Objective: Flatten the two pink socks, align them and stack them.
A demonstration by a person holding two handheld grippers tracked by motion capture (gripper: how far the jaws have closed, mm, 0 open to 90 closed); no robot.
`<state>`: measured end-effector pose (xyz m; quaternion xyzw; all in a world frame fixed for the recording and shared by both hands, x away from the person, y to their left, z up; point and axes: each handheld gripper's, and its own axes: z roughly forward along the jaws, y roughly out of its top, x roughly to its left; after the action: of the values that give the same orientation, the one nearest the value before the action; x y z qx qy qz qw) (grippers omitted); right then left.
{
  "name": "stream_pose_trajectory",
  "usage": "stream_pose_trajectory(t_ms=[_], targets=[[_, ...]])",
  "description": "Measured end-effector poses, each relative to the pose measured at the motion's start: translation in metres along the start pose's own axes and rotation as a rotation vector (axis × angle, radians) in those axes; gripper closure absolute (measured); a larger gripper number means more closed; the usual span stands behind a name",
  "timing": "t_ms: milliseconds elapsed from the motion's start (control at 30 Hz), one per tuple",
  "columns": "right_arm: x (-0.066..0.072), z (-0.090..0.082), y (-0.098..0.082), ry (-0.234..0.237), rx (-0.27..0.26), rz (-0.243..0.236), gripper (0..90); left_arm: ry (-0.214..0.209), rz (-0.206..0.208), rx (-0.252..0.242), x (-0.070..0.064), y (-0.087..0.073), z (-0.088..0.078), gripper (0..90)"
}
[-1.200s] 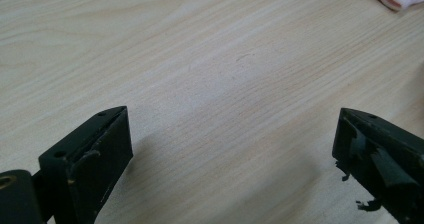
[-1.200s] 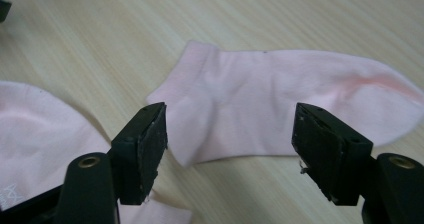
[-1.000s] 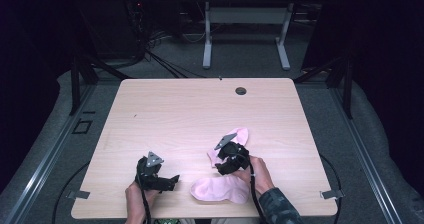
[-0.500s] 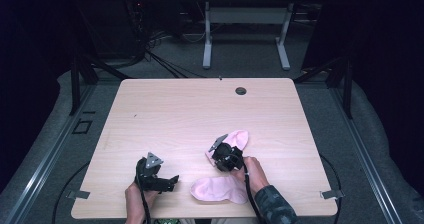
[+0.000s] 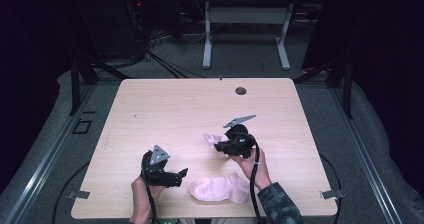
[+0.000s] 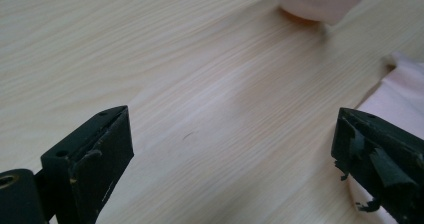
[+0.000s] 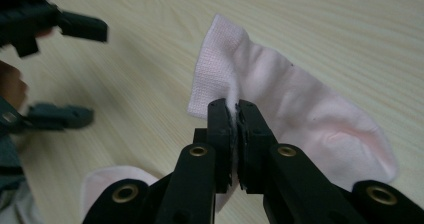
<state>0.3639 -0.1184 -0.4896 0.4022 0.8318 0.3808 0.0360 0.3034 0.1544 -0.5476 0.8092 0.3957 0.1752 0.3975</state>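
The right claw (image 7: 233, 115) has just been closing and now pinches a fold of a pale pink sock (image 7: 280, 109) between its flat black pads, near the ribbed cuff. The knit is soft and fine, the cuff edge square, the toe end rounded and puffed. The pinched fold is raised while the rest of this sock lies on the surface (image 5: 175, 109), a light wood-grain laminate with rounded corners. A second pink sock (image 5: 222, 188) lies flat near the front edge, curved at the heel. Just left of it, the left claw (image 5: 181, 174) stands wide open with nothing between its jaws; one pad's black facing is torn and ragged.
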Motion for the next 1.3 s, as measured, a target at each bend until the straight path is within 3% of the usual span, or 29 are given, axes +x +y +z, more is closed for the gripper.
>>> stream_pose_trajectory(t_ms=[167,333,467,700,967,1167,1300], targets=[[0.008,-0.017,0.009,0.025,-0.075,0.027,86.1,-0.049,0.053,-0.028,-0.019,0.019,0.010,3.6],[0.017,-0.029,0.017,0.037,-0.137,0.031,86.1,-0.075,0.063,-0.046,-0.031,0.032,0.020,4.1],[0.024,-0.037,0.022,0.053,-0.181,0.023,86.1,-0.093,0.029,-0.063,-0.037,0.041,0.031,6.4],[0.030,-0.044,0.025,0.104,-0.235,0.054,86.1,-0.037,-0.047,-0.124,-0.043,0.051,0.043,18.5],[0.033,-0.046,0.025,0.115,-0.269,0.075,86.0,-0.032,-0.068,-0.192,-0.050,0.055,0.043,27.0],[0.035,-0.048,0.023,0.124,-0.263,0.067,86.1,0.013,-0.076,-0.195,-0.045,0.056,0.042,59.4],[0.027,-0.047,0.018,0.130,-0.262,0.095,86.0,0.050,-0.049,-0.194,-0.039,0.057,0.042,82.6]])
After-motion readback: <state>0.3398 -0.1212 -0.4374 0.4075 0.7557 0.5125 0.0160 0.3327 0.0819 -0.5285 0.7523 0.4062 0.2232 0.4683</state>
